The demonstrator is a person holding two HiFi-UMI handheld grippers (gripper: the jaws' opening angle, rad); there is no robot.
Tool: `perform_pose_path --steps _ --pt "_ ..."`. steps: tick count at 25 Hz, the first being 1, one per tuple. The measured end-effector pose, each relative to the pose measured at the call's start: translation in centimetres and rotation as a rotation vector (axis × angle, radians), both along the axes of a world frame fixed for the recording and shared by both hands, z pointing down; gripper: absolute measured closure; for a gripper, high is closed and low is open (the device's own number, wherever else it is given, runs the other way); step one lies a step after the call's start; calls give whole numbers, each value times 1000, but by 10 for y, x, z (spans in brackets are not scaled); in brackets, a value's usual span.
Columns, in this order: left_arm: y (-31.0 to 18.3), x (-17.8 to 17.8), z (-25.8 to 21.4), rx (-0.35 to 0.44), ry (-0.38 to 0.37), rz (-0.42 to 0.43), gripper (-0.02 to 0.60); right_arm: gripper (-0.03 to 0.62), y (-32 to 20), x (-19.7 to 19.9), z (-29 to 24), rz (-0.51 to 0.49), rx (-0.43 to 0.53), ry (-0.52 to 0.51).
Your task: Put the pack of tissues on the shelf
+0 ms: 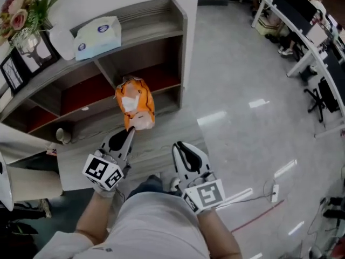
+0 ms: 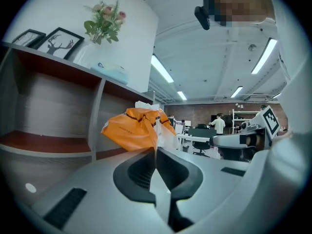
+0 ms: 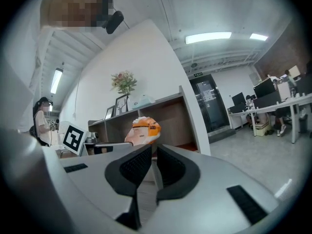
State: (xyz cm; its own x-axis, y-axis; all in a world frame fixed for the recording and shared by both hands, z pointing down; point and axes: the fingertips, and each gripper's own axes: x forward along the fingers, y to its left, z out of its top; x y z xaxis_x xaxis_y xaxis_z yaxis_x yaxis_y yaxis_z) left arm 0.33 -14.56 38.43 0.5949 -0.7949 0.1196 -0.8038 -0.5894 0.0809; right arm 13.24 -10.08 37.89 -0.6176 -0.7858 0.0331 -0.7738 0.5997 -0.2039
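Pinching the orange pack of tissues (image 1: 135, 104) by one thin edge, left gripper (image 1: 130, 131) clamped on it, right gripper (image 1: 181, 149) closed and empty, we hold it in the air before the shelf (image 1: 156, 14) and judge that edge may slip or tear.

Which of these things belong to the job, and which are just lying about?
Part of the job: orange pack of tissues, pinched in the left gripper; shelf.
Just lying about: pale blue tissue pack, flowers, picture frames, cup.
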Motion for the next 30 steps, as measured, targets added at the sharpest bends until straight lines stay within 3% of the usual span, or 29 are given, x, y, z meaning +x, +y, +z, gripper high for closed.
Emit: perform_pose_path --steps 5,17,30 --pt "-42 -4 21 -23 5 46 563 549 -4 -7 9 107 -20 0" --pt "-129 23 58 -64 24 110 563 549 15 19 11 380 -48 6" --pt "-165 44 106 -141 -31 83 561 549 38 33 26 525 -98 31"
